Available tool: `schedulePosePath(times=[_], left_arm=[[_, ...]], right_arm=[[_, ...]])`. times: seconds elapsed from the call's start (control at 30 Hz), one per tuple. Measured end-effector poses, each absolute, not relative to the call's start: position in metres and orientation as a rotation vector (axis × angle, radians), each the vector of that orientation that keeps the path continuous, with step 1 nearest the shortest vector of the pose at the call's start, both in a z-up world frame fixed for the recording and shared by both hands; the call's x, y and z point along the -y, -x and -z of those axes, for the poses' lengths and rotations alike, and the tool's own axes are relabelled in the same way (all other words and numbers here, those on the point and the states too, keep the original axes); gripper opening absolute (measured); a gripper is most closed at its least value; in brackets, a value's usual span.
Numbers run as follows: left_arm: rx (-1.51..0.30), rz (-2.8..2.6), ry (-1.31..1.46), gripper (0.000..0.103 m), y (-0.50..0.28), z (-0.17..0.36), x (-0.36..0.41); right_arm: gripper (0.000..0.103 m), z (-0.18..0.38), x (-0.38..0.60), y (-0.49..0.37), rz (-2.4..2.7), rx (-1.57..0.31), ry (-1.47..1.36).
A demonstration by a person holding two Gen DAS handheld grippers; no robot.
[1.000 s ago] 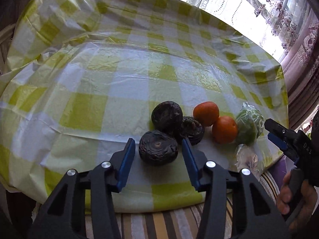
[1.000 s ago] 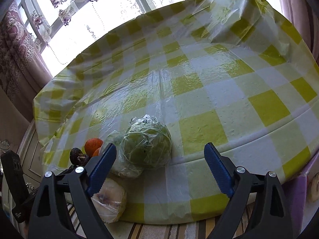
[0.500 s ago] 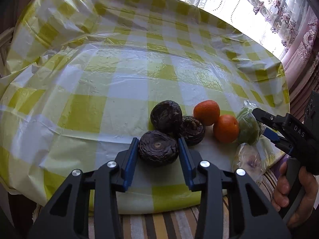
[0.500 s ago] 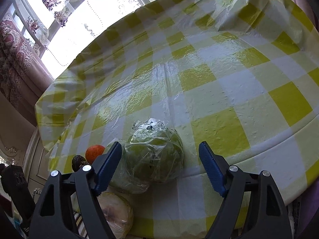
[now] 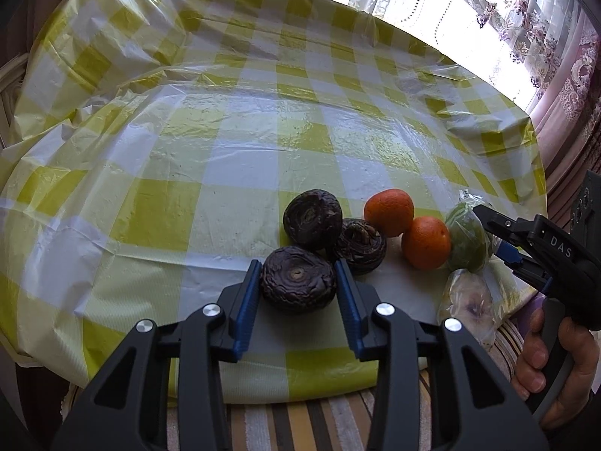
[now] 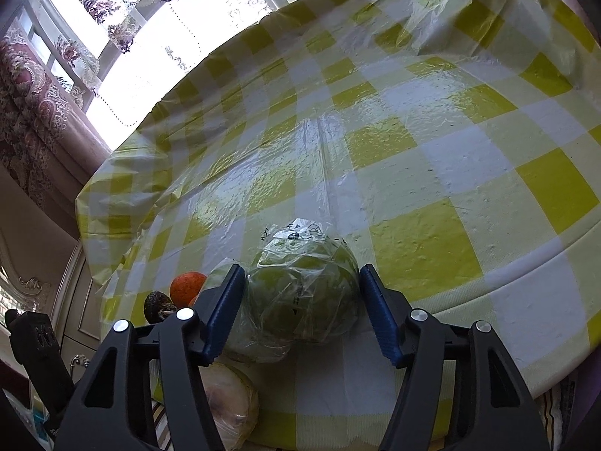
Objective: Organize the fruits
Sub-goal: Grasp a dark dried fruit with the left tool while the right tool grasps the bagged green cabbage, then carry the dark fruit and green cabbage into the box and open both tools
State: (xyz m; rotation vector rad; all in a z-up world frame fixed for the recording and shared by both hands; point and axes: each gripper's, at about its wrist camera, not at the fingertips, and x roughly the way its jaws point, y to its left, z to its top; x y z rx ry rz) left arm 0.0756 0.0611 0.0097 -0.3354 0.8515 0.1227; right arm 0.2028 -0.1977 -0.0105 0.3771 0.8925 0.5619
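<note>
The nearest dark wrinkled fruit (image 5: 298, 280) sits at the near edge of the table (image 5: 263, 143), and your left gripper (image 5: 298, 302) has it clamped, blue pads pressed on both flanks; lift it straight up before you carry it anywhere, because a second dark fruit (image 5: 360, 239) sits just beside its right shoulder and a third (image 5: 312, 218) close behind; a sideways drag would likely roll them. Keep the squeeze steady; that wrinkled skin looks soft, so more pressure probably buys you nothing.

Over on the other side, the bagged green fruit (image 6: 306, 293) lies between the jaws of your right gripper (image 6: 302, 310), and they're closing now; the left pad looks to be at the plastic while the right one shows a sliver of gap, so no grip yet. Centre the fruit before the pads meet it, and bite the fruit itself rather than loose film, or I'd expect it to slip in its wrap. Mind the pale wrapped fruit (image 6: 229, 402) right below, at the table's lip; a nudge could tip it off; the two oranges (image 5: 389, 212) stand near, untouched.
</note>
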Motion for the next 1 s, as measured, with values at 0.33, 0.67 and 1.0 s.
schedulePosePath(times=[0.33,0.67,1.0], left_arm=[[-0.820,-0.151,0.300,0.039,-0.074,-0.018,-0.061],[-0.768,-0.169,0.243,0.039,-0.066,-0.033,-0.052],[-0.734,-0.150,0.218,0.039,-0.057,-0.046,-0.036]], right_arm=[[0.062,0.003,0.210,-0.193,-0.551,-0.861,-0.383],[0.062,-0.002,0.228,-0.179,-0.546,-0.850,-0.387],[0.062,-0.007,0.248,-0.165,-0.562,-0.839,-0.421]])
